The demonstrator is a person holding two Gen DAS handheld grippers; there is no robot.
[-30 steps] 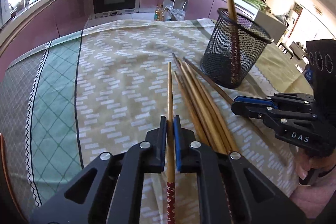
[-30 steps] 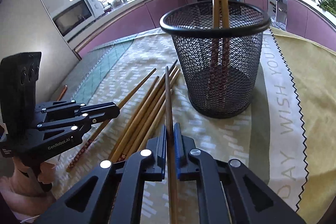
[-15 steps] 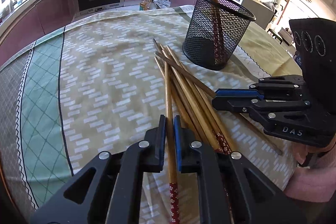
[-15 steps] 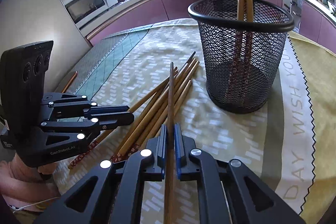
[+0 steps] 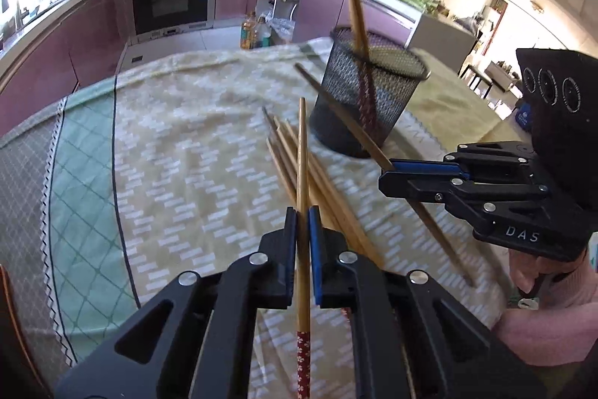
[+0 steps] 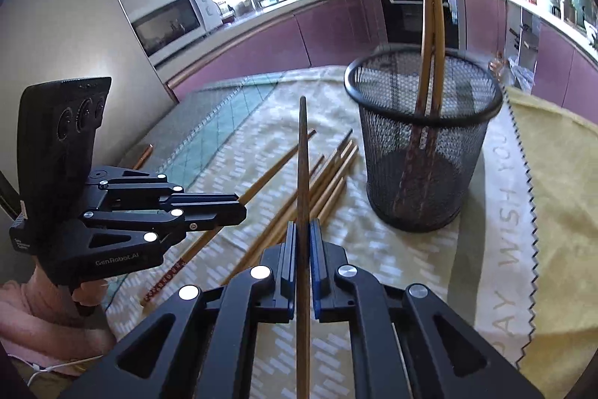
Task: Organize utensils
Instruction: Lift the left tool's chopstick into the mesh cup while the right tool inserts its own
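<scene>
A: Both tools are closed, each on one chopstick. The left tool (image 5: 302,249) holds a light chopstick (image 5: 302,174) with a red patterned end near the camera. The right tool (image 6: 302,249) holds a darker chopstick (image 6: 302,174). Both sticks point forward, away from the hands.

B: Where must they go?

A: I think into the mesh cup (image 6: 422,152), which stands on the far right of the worktop (image 5: 187,156) and already has two chopsticks (image 6: 429,25) upright in it. The rest of the pile (image 5: 295,152) lies on the cloth just left of the cup.

B: How to do it well?

A: Lift each tip above the black rim, tilt the stick steeper, and open only when the tip is inside. Bring them one after the other, so the sticks do not cross or knock the cup over.

B: What differs from a second ago?

A: Both sticks have come up off the pile; before, they lay low among the others. The grip is the same. The cup has not moved.
</scene>
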